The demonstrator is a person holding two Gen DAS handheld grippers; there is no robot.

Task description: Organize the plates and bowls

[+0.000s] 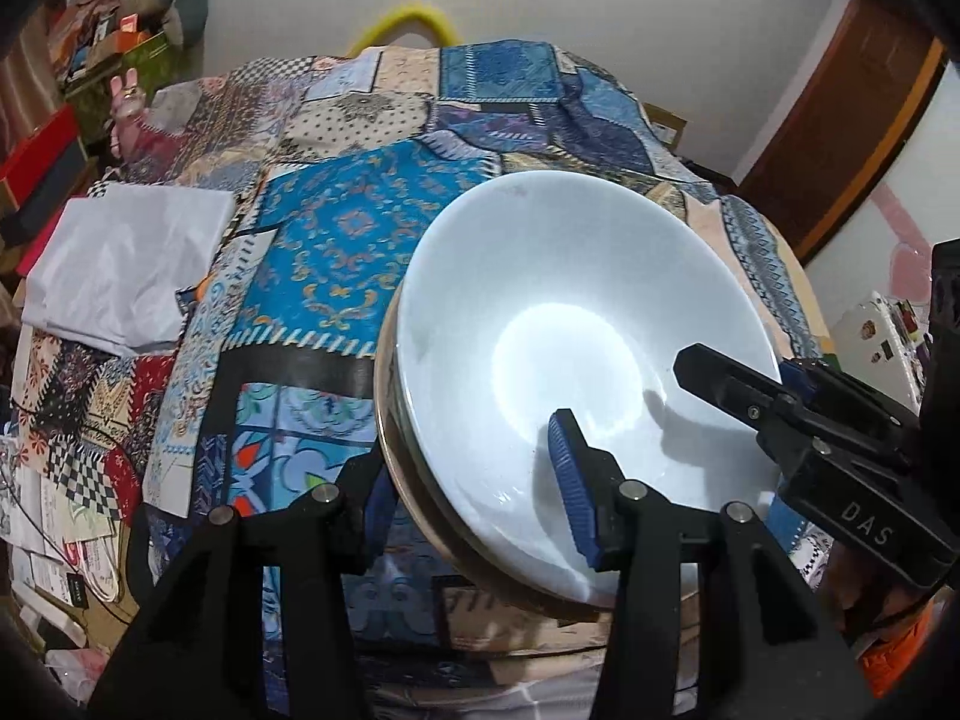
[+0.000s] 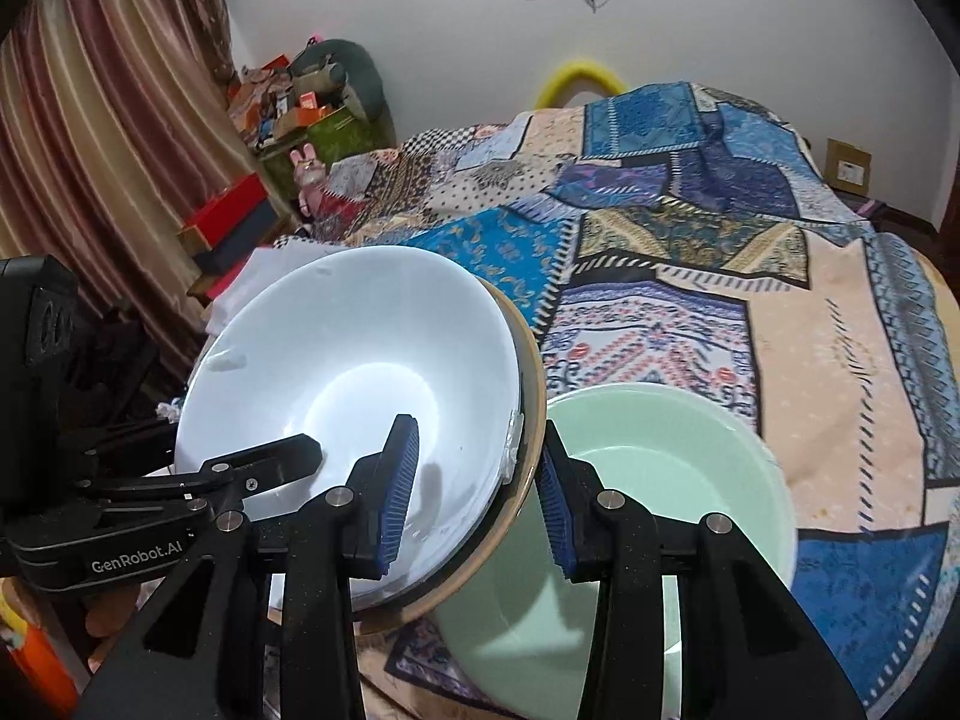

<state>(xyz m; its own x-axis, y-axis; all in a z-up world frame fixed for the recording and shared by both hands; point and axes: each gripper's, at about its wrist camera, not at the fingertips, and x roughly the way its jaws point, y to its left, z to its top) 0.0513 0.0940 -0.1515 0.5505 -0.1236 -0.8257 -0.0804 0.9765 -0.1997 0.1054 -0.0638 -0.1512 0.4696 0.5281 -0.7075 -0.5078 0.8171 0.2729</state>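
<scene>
- A white bowl sits nested in a stack with at least one tan-rimmed dish under it; both grippers carry the stack, tilted, above the patchwork bedspread.
- The left gripper has its jaws closed on the stack's near rim: one blue ribbed pad lies inside the white bowl, the other finger is outside, under the stack.
- The right gripper has its jaws clamped on the stack's rim on the side opposite the left gripper, one blue pad inside the white bowl, the other against the tan outer wall.
- A pale green bowl is just beside the stack, on its right in the right wrist view, partly under the tan rim; it appears to rest on the bedspread.
- A folded white cloth lies on the bedspread, well apart from the stack, to its left in the left wrist view.
- Boxes and a pink toy rabbit are beyond the bed's far corner, near the striped curtain.
</scene>
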